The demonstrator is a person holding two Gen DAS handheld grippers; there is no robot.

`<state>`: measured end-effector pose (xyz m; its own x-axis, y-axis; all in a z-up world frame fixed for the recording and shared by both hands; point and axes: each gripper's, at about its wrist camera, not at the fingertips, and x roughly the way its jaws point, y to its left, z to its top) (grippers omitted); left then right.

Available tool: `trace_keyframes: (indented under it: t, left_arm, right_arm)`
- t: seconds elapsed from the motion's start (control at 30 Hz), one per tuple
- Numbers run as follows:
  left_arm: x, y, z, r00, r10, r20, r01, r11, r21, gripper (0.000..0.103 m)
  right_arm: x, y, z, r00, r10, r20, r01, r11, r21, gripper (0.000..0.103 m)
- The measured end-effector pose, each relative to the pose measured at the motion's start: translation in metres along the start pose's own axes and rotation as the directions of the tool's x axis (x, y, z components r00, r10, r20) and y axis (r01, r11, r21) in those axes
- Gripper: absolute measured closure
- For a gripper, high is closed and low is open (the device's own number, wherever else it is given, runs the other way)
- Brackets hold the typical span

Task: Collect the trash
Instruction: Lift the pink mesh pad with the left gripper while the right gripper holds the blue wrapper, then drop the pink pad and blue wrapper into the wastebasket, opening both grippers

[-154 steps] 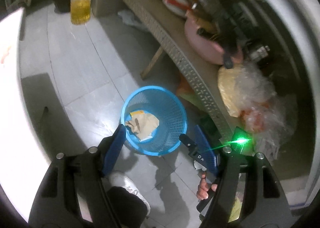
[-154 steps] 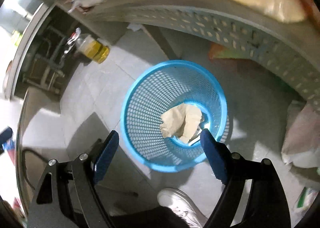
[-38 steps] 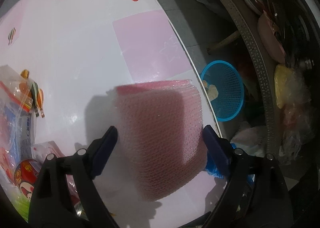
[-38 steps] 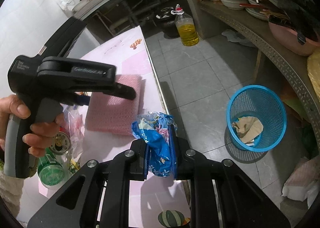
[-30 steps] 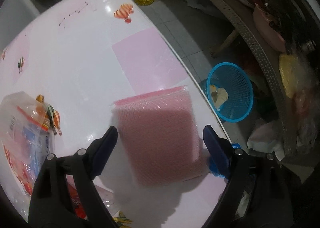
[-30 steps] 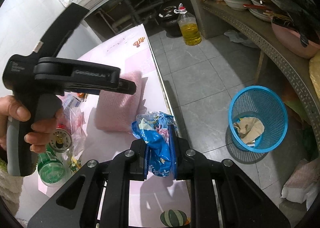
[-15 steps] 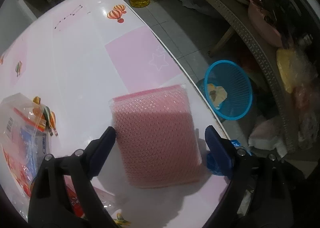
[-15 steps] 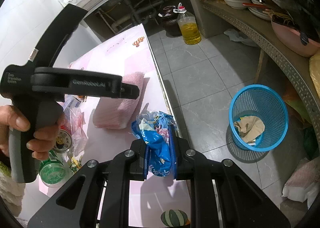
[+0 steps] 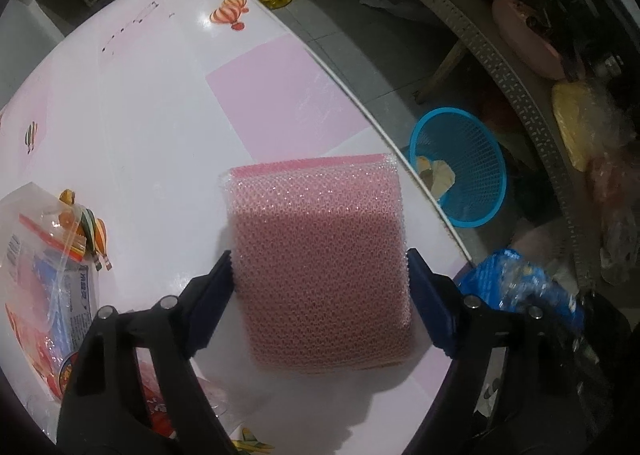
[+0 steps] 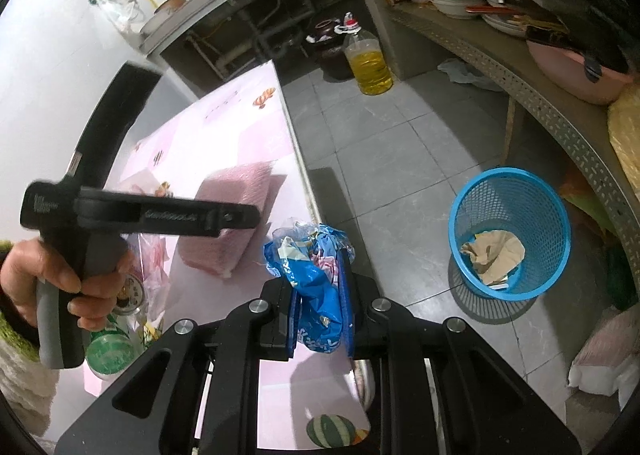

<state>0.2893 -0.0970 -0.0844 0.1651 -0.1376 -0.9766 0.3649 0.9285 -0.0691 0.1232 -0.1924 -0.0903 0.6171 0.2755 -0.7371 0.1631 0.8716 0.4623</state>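
Left wrist view: the left gripper (image 9: 320,287) straddles the pink bubble wrap (image 9: 320,255) lying by the table (image 9: 160,95) edge nearest the blue basket (image 9: 460,167), jaws wide but closing in on its sides.

Right wrist view: the right gripper (image 10: 320,319) is clamped narrow on a blue wrapper (image 10: 312,275) (parked over the table edge, likely waiting for one shared trip).

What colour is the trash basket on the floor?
Blue, a mesh basket; clearest in the right wrist view.

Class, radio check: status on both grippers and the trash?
Left gripper closing around pink bubble-wrap pack on table. Right gripper shut on blue wrapper. Blue basket on floor, unobstructed.
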Motion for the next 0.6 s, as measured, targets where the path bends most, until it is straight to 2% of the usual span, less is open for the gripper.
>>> trace_keyframes:
  t: [0.17,0.33,0.47,0.6]
  left_arm:
    - [-0.012,-0.003,-0.001,0.999,0.002,0.039,-0.002,1.000,0.016,0.025]
    - [-0.028,-0.018,0.005,0.996,-0.013,0.086,0.009,0.999,0.052,0.025]
    - [-0.039,-0.041,0.019,0.992,-0.066,0.110,0.055,0.994,0.099,0.025]
    - [-0.037,-0.076,0.037,0.985,-0.146,0.093,0.134,0.982,0.131,0.025]
  right_arm:
    - [-0.012,-0.016,0.008,0.999,-0.001,0.035,-0.001,0.999,0.046,0.086]
    - [-0.034,-0.046,0.015,0.993,-0.053,0.108,0.040,0.992,0.118,0.086]
    - [-0.048,-0.080,0.015,0.983,-0.117,0.144,0.086,0.975,0.204,0.086]
    - [-0.054,-0.124,0.009,0.969,-0.199,0.145,0.144,0.937,0.319,0.086]
